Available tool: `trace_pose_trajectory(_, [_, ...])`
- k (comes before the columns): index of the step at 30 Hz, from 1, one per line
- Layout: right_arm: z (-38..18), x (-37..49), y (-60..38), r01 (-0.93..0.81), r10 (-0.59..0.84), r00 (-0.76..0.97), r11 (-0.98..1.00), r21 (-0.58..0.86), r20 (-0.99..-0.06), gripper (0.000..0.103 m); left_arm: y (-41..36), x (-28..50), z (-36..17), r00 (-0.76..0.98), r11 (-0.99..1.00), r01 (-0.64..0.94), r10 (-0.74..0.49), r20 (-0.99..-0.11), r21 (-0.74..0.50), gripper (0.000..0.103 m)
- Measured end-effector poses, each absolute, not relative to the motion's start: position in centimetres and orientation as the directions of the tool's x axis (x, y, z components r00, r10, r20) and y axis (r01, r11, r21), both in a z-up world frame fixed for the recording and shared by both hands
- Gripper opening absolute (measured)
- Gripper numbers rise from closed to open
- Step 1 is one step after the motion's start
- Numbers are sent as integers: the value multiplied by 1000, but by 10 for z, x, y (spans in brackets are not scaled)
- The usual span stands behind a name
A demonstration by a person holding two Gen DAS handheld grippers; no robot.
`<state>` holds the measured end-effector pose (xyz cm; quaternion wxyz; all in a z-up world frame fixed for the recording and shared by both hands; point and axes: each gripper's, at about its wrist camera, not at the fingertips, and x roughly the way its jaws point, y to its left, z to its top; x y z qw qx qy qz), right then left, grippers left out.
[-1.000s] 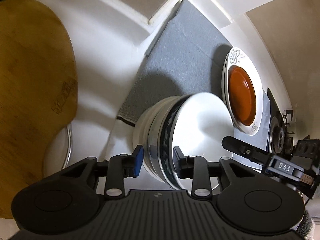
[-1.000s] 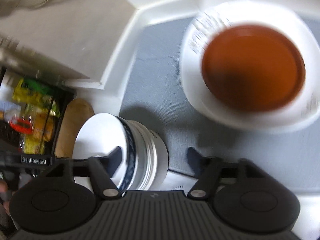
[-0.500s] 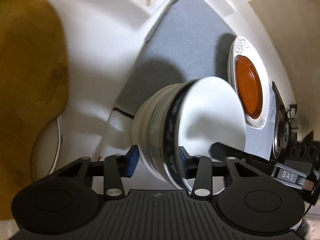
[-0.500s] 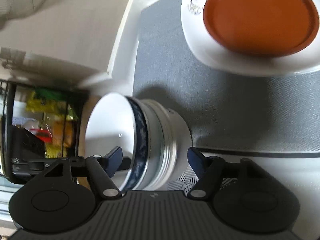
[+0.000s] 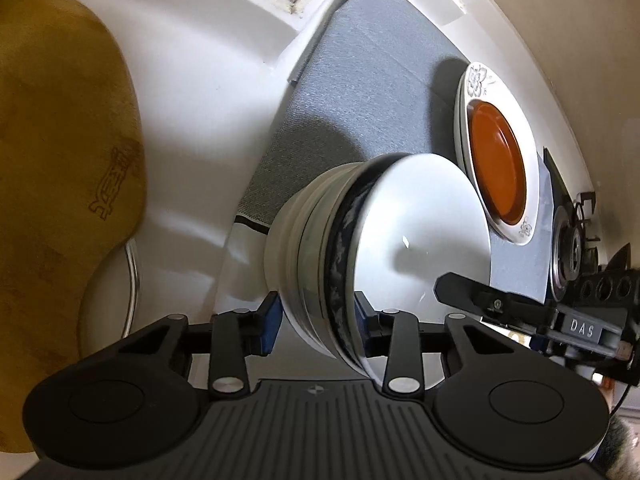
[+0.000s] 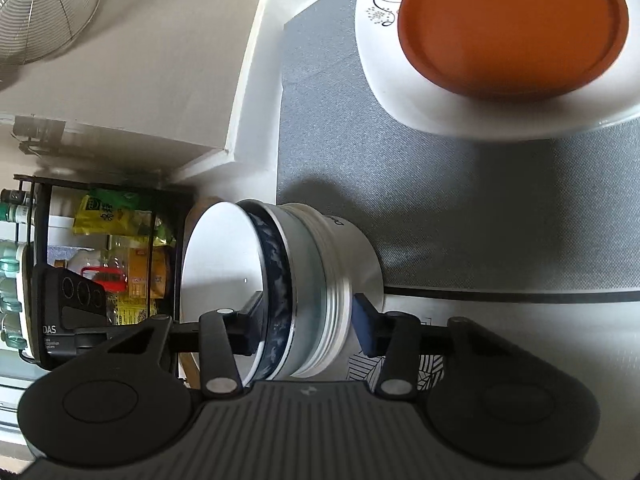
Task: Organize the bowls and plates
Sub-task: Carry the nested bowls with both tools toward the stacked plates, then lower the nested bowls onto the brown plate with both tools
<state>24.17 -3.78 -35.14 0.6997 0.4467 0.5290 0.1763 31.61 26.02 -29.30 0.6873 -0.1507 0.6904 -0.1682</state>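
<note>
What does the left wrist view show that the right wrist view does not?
Only the left wrist view: a tan wooden cutting board at the left, a gas stove burner at the far right, and the right tongs reaching into the top bowl.

Only the right wrist view: a round wire mesh strainer on the wall and a black rack of packaged goods.

Both: the stack of nested white bowls with a blue-patterned one, the grey mat, and the orange plate on a white floral plate.

"DAS" on right gripper (image 5: 582, 330) (white lettering).
</note>
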Motion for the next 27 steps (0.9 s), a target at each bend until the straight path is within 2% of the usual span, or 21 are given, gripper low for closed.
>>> trace_pose_trajectory(15, [-324, 227, -69, 206, 701, 423, 543, 814, -575, 50, 236, 312, -260, 25, 904, 115, -417, -909, -411, 40])
trace_pose_trajectory(27, [-286, 202, -112, 227, 603, 524, 582, 781, -602, 49, 183, 322, -238, 2, 866, 244, -451, -892, -437, 40])
